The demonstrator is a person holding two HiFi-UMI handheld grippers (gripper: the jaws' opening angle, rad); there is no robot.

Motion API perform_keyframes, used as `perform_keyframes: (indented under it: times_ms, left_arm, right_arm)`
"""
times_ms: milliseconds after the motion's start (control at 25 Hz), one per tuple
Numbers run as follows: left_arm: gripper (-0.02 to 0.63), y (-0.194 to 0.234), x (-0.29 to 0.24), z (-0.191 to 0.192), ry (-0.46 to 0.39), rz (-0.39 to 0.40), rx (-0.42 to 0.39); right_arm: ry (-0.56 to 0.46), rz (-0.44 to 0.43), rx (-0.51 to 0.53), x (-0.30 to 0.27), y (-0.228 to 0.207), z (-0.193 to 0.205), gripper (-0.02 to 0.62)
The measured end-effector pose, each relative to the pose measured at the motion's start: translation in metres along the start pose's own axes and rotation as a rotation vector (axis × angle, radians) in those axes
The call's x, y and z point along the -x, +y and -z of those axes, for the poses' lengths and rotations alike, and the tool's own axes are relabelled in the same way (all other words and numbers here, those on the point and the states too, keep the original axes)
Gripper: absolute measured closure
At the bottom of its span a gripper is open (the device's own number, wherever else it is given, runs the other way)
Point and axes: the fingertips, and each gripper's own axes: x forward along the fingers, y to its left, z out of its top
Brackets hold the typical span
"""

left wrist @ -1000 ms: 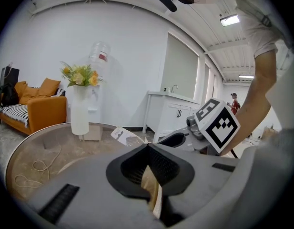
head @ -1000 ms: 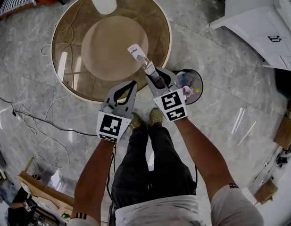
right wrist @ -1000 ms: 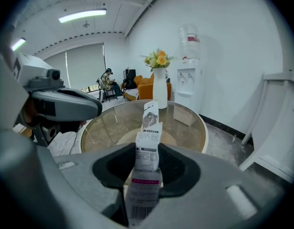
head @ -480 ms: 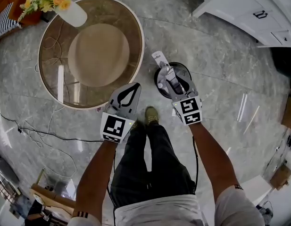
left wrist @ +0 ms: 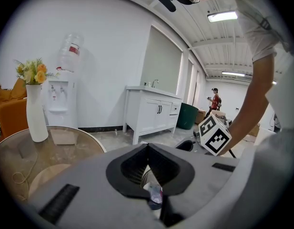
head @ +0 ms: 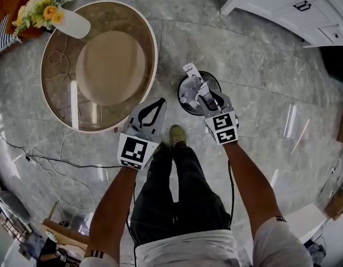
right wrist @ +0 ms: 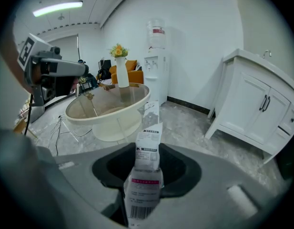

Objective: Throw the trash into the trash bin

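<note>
While the right tongs (head: 203,95) pinch the plastic pouch (head: 192,75) by its lower end over the trash bin (head: 182,103), centre frame, it looks light, limp, slick; best gripped flat across the printed panel; left tongs (head: 155,102) pressed together.
</note>
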Motion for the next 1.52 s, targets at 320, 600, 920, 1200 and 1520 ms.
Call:
perform_keyframes:
  times_ms: [320,600,920,1200,1520]
  left_arm:
    - [0.606,0.000,-0.006,-0.004,0.003,-0.018,-0.004]
    - [0.606,-0.003,-0.007,-0.005,0.014,-0.024,0.011]
    - [0.606,-0.004,-0.007,-0.019,-0.002,-0.032,-0.006]
    - [0.606,0.003,0.015,-0.063,-0.073,-0.077,0.007]
    - [0.606,0.008,0.079,-0.158,-0.206,-0.124,0.009]
  right_arm:
    - [0.060,-0.028,-0.027,-0.007,-0.007,0.018,0.380]
    - [0.030,-0.041,-0.004,-0.002,-0.008,0.009,0.402]
    - [-0.058,-0.047,0.041,0.010,-0.011,-0.024,0.594]
    - [-0.298,-0.169,0.031,0.060,0.020,-0.126,0.594]
    - [-0.543,-0.321,0.094,0.145,0.091,-0.263,0.594]
